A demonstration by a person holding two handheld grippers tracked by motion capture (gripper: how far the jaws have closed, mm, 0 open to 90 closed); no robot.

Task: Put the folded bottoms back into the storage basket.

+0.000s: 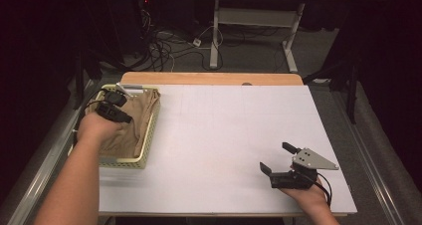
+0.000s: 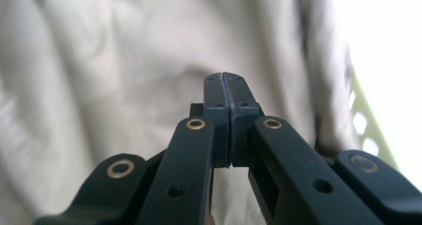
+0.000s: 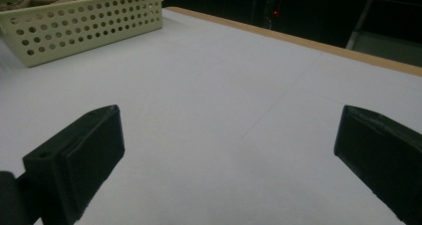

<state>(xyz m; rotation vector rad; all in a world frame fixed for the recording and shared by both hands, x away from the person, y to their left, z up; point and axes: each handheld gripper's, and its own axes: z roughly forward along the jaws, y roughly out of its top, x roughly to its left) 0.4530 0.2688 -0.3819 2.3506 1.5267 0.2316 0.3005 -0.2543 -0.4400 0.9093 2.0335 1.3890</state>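
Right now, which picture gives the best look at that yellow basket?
The high view: it shows the whole basket, cloth inside, at the table's left. The right gripper view catches its holed side wall far off; the left gripper view shows a sliver of rim beside cloth.

Basket (image 1: pixel 149 143): pale yellow plastic, walls perforated with round holes, slight sheen.
Cloth (image 1: pixel 130 128): beige fabric, soft, matt, creased in folds.
Table top (image 1: pixel 234 135): white sheet, smooth and matt; bare wood strip (image 1: pixel 209 78) along the far edge.
Left gripper (image 2: pixel 229 85): black matt plastic, brass-coloured rivets.
Right gripper (image 1: pixel 278 159): black matt plastic, grey metal-looking plate.
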